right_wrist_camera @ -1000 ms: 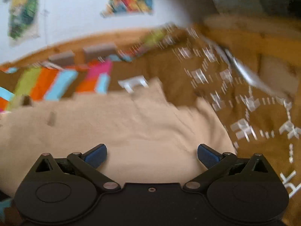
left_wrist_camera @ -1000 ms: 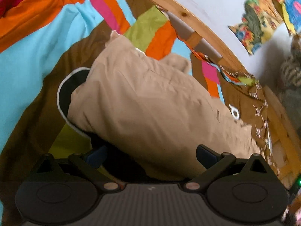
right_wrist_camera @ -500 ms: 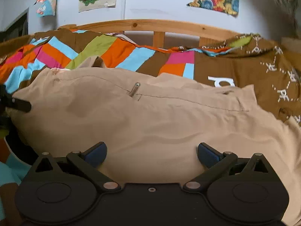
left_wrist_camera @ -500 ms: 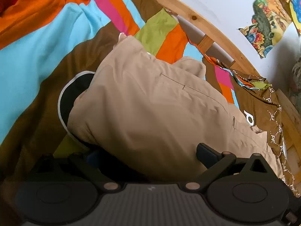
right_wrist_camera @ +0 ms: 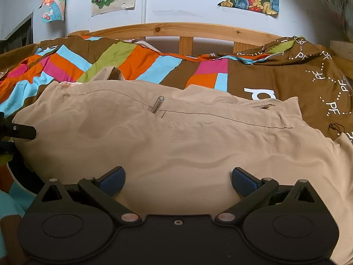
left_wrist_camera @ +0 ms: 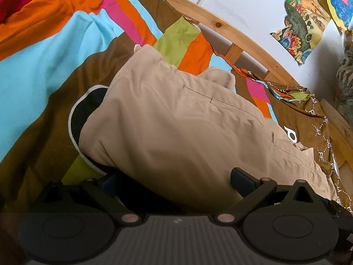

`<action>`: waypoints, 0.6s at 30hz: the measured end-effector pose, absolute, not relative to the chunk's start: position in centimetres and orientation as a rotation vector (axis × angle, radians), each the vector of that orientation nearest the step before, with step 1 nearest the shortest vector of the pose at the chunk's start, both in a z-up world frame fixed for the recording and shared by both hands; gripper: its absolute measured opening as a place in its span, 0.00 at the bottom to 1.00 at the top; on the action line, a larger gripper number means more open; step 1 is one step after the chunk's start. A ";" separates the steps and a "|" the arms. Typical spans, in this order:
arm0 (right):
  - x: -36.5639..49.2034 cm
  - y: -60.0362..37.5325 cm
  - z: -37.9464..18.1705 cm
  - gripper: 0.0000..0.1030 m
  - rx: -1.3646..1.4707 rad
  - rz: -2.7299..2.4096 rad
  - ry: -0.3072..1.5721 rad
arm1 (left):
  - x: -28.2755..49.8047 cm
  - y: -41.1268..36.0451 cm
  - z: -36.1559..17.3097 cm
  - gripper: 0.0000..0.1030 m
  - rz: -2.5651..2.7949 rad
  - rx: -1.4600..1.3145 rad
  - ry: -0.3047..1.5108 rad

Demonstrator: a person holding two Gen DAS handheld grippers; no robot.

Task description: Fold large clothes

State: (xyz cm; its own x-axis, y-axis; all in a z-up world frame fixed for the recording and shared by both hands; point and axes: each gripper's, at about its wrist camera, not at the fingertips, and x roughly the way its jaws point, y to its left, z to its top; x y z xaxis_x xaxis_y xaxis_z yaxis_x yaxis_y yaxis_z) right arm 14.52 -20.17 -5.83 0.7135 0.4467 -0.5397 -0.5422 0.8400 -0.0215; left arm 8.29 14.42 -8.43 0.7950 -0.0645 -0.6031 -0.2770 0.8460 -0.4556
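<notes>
My main worry is the loose beige fabric garment with a small metal zip [right_wrist_camera: 176, 137] bunching or sliding as I fold it. It lies in a soft mound on the striped multicolour bed cover [left_wrist_camera: 44, 66] of the bed, not on a firm worktop, and it partly covers a black item with a white edge [left_wrist_camera: 88, 106] at its left end. If I pinch only the top layer, the lower layers may stay behind and the fold would come out skewed; if I bite too deep on the left, I may drag that black item along.

The left hand-held gripper [left_wrist_camera: 174, 183] has its 2 fingers spread wide. Its right finger [left_wrist_camera: 240, 176] sits just beside the near edge of the cloth, while its left finger is dim and half hidden under the cloth's edge, so I cannot tell whether it touches anything. The right hand-held gripper [right_wrist_camera: 177, 180] is also spread wide, its 2 blue pads [right_wrist_camera: 242, 181] straddling the garment's near edge and pinching nothing.
</notes>
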 end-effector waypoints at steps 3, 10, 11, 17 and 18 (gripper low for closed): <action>14.5 -20.2 -5.8 0.99 -0.183 0.551 0.548 | 8.2 14.4 -8.5 0.99 0.119 -0.559 0.647; 14.5 -20.2 -5.9 0.99 -0.182 0.550 0.548 | 8.1 14.4 -8.5 0.99 0.118 -0.558 0.644; 14.5 -20.2 -5.9 0.99 -0.182 0.550 0.548 | 8.1 14.4 -8.5 0.99 0.117 -0.558 0.643; 14.5 -20.2 -5.8 0.99 -0.178 0.553 0.548 | 8.0 14.5 -8.5 0.99 0.114 -0.556 0.638; 14.5 -20.2 -5.8 0.99 -0.177 0.553 0.548 | 8.0 14.4 -8.5 0.99 0.114 -0.556 0.638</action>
State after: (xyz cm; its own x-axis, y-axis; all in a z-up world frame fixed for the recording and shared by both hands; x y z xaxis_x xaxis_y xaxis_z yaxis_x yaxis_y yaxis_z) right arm 14.52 -20.23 -5.82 0.7129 0.4502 -0.5377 -0.5422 0.8401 -0.0155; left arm 8.01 14.45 -8.47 0.8027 -0.0661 -0.5927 -0.2672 0.8486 -0.4566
